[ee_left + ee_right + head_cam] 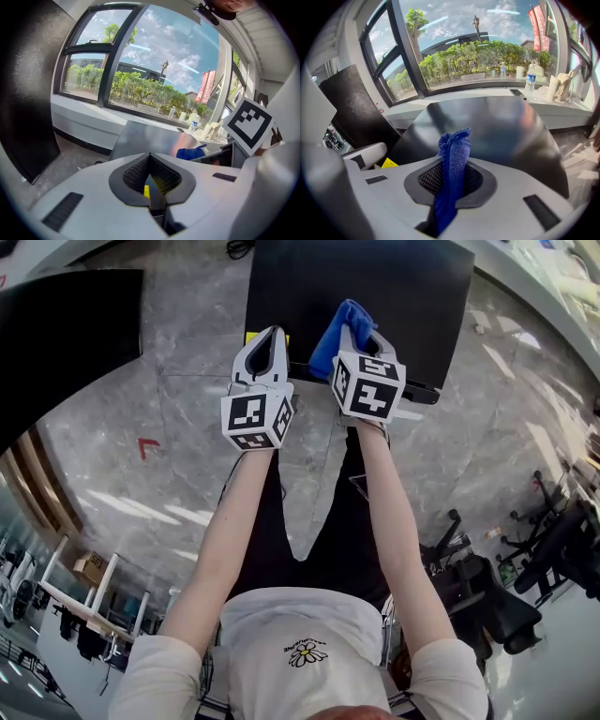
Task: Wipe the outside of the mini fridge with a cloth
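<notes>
Head view: a black, box-shaped mini fridge (375, 287) fills the upper middle of the frame, seen from above, standing on a grey marble floor (141, 399).
Right gripper view: the white right gripper (451, 164) has its jaws clamped on a blue woven cloth (454, 140).
Cloth: a bunched end sticks up past the jaw tips, in front of the fridge's dark top. In the head view it sits at the fridge's near edge, upper centre. Whether it touches the fridge cannot be told.
Left gripper view: the white left gripper (150, 157) has its jaws pressed together with nothing between them.
Left gripper place: just beside the right gripper, on its left, tips at the fridge's near left corner.
Yellow sticker (253, 337): small, at the fridge's near edge, partly covered by the left gripper's tips.
Arms: both bare forearms reach straight up the frame toward the fridge.
</notes>
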Available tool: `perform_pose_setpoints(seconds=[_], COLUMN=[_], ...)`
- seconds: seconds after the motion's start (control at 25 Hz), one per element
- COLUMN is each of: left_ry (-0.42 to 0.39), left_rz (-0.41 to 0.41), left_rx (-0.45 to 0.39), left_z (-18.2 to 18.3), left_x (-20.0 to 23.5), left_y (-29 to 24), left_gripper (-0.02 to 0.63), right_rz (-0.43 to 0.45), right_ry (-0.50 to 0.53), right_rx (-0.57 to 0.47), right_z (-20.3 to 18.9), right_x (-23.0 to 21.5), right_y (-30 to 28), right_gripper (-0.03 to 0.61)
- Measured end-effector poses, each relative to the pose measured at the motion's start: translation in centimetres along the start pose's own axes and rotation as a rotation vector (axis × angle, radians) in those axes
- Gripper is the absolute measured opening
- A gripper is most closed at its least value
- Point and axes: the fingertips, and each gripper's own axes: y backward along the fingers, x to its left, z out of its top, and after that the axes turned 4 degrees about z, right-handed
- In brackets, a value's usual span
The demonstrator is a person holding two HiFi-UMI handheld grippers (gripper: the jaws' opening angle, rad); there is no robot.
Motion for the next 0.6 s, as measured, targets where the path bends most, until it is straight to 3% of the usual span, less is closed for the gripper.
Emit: perform_pose_setpoints(seconds=[0.32, 0.6], left_ry=[-0.048, -0.073], left_rz=[-0.095, -0.118], left_rx=[0.029, 0.052], left_z=[-1.3, -2.5], left_x=[-8.1, -12.0], left_y=[-2.5, -3.4], left_gripper=[0.005, 0.005], right_rz=[-0.081, -0.153], right_ry=[-0.069, -0.1], right_rx=[-0.024, -0.037], right_z=[-0.9, -1.8], right_x=[-8.8, -15.9], right_y=[2.7, 5.7], right_gripper=[0.061, 0.061])
